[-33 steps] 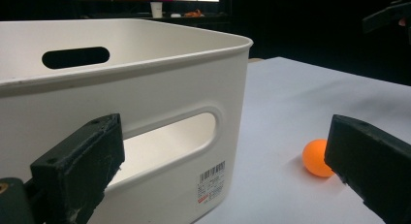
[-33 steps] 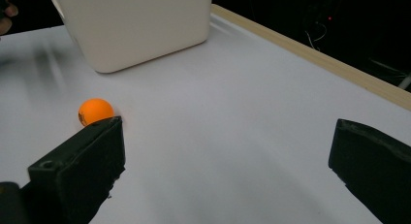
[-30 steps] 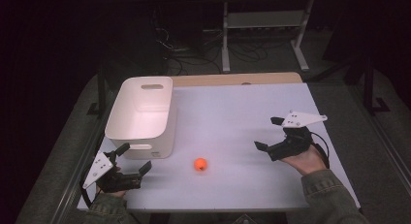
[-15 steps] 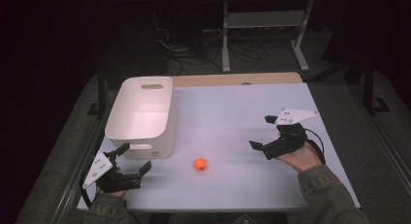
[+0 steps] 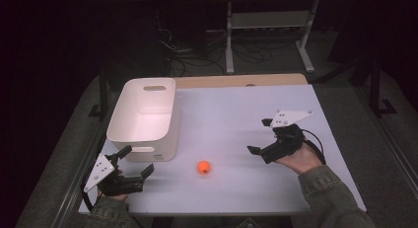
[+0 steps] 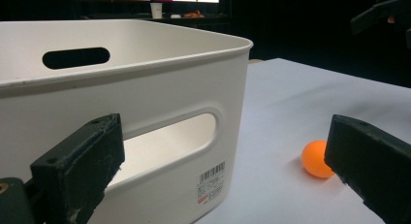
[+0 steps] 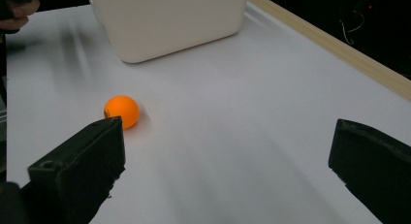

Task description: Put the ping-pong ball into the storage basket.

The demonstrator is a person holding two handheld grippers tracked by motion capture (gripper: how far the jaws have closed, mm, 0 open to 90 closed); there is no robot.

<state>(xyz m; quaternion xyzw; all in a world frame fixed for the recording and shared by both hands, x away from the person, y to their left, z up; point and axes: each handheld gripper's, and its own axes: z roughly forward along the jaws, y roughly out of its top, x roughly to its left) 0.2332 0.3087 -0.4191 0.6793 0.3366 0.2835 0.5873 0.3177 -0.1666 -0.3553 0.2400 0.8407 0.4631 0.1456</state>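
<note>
1. Sliding leftward across the tabletop since a second ago, the right gripper [image 5: 261, 136] has closed part of the distance to the small orange plastic ball [image 5: 203, 167], its black jaws spread wide and empty.
2. Parked at the near-left corner, the left gripper [image 5: 135, 161] has not shifted; its jaws also stand apart, holding nothing, just in front of the white rectangular plastic bin [image 5: 129, 134].
3. Seen along the right gripper's own jaws, the ball [image 7: 121, 111] lies ahead and to one side, still apart from both pads, which suggests the reach is under way but the grasp has not begun.
4. The ball rests alone on the white table surface [image 5: 231, 109], between the two grippers and a little off the bin's near corner.
5. Open tabletop lies between the right gripper and the ball, with nothing in the path.
6. Limits to watch: the bin's wall [image 6: 194, 88] just beyond the ball, the pale wooden strip [image 7: 334, 44] along the far edge, and the near table edge, toward which a nudged ball could roll.
</note>
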